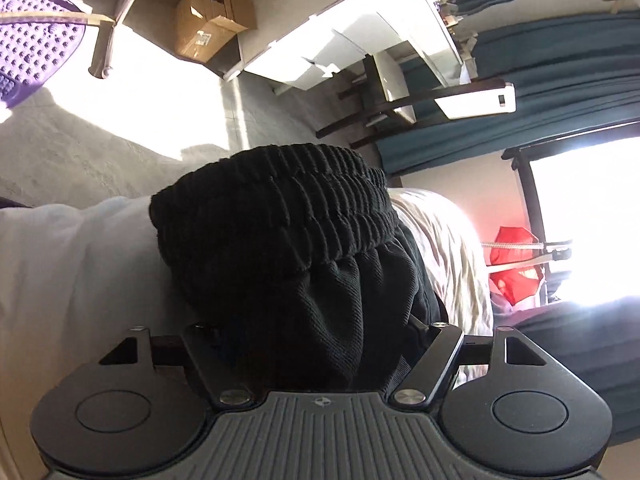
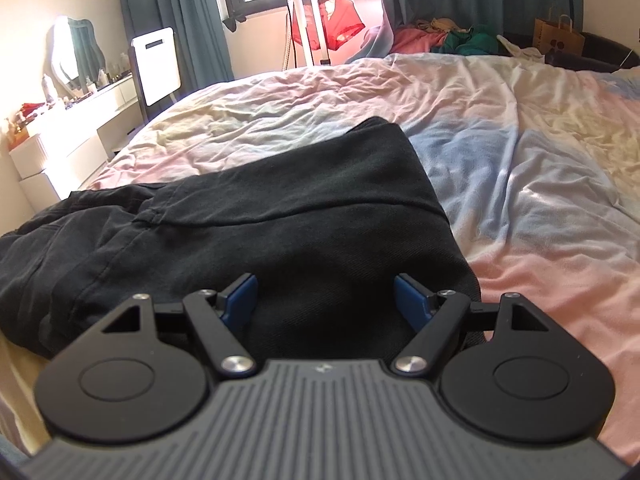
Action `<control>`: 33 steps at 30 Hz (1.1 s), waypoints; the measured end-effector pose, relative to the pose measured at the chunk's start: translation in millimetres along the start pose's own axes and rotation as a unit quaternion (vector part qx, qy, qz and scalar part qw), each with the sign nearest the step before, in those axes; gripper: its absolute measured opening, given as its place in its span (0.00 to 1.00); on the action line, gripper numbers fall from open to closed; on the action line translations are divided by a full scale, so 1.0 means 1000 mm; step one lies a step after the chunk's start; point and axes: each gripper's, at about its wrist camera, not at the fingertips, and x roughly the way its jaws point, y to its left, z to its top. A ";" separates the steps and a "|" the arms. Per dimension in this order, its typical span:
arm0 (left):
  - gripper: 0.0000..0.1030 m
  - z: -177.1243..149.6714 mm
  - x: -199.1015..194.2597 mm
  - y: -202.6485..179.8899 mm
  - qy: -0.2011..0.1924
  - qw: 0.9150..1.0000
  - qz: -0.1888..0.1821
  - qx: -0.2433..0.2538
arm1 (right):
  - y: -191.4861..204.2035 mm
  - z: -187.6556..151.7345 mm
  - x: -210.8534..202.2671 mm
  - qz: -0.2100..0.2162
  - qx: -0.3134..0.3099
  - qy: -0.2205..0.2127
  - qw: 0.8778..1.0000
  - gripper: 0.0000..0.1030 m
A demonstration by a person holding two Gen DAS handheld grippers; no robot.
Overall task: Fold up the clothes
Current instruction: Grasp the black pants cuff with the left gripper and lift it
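Soft black pants lie on the bed.
My left gripper pinches them by the stretchy waistband; my right gripper is wide open over them. They flop, so I hold thick edges.

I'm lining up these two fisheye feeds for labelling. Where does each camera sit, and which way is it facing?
Left wrist: sits on the left gripper, rolled sideways, facing the desk and curtains; the black garment's ribbed waistband bunches over its fingers, hiding the pads.
Right wrist: sits on the right gripper, level, facing across the bed toward the window; open blue pads hover over the garment.
Shared: black garment, bedsheet, teal curtains, red item by the window.
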 end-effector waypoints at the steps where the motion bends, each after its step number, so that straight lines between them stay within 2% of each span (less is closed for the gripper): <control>1: 0.63 0.000 0.003 -0.003 -0.007 1.000 0.006 0.006 | 0.003 -0.001 0.002 -0.002 -0.007 0.002 1.000 0.76; 2: 0.55 -0.002 0.001 -0.009 -0.013 1.000 0.009 0.018 | 0.005 -0.002 0.004 -0.004 -0.014 0.005 1.000 0.76; 4: 0.47 -0.005 -0.001 -0.020 -0.025 0.999 0.014 0.041 | 0.011 -0.003 0.008 -0.007 -0.028 0.013 1.000 0.76; 6: 0.35 -0.008 -0.004 -0.031 -0.038 0.997 0.019 0.064 | 0.014 -0.010 0.023 -0.016 -0.041 0.038 0.998 0.77; 8: 0.28 -0.012 -0.007 -0.043 -0.050 0.995 0.024 0.087 | 0.014 -0.012 0.028 -0.018 -0.040 0.043 0.998 0.78; 12: 0.22 -0.027 -0.024 -0.082 -0.080 0.985 0.035 0.147 | 0.012 -0.010 0.027 -0.015 -0.033 0.045 0.998 0.78; 15: 0.20 -0.045 -0.039 -0.121 -0.113 0.971 0.042 0.205 | 0.008 -0.008 0.023 -0.007 -0.019 0.044 0.999 0.78; 17: 0.20 -0.062 -0.050 -0.147 -0.137 0.957 0.042 0.251 | 0.004 -0.005 0.019 -0.001 -0.008 0.041 0.999 0.78; 21: 0.20 -0.114 -0.070 -0.214 -0.192 0.919 0.030 0.344 | -0.012 0.005 0.002 0.020 0.038 0.020 0.999 0.76; 24: 0.19 -0.167 -0.083 -0.260 -0.230 0.887 0.002 0.400 | -0.034 0.014 -0.014 0.028 0.084 -0.003 0.996 0.76; 27: 0.19 -0.230 -0.088 -0.302 -0.255 0.859 -0.034 0.444 | -0.063 0.021 -0.025 0.029 0.130 -0.023 0.991 0.76; 31: 0.19 -0.326 -0.092 -0.343 -0.272 0.822 -0.087 0.493 | -0.113 0.024 -0.032 0.018 0.220 -0.040 0.975 0.76; 33: 0.18 -0.376 -0.084 -0.352 -0.278 0.795 -0.111 0.527 | -0.135 0.024 -0.036 0.009 0.258 -0.051 0.965 0.77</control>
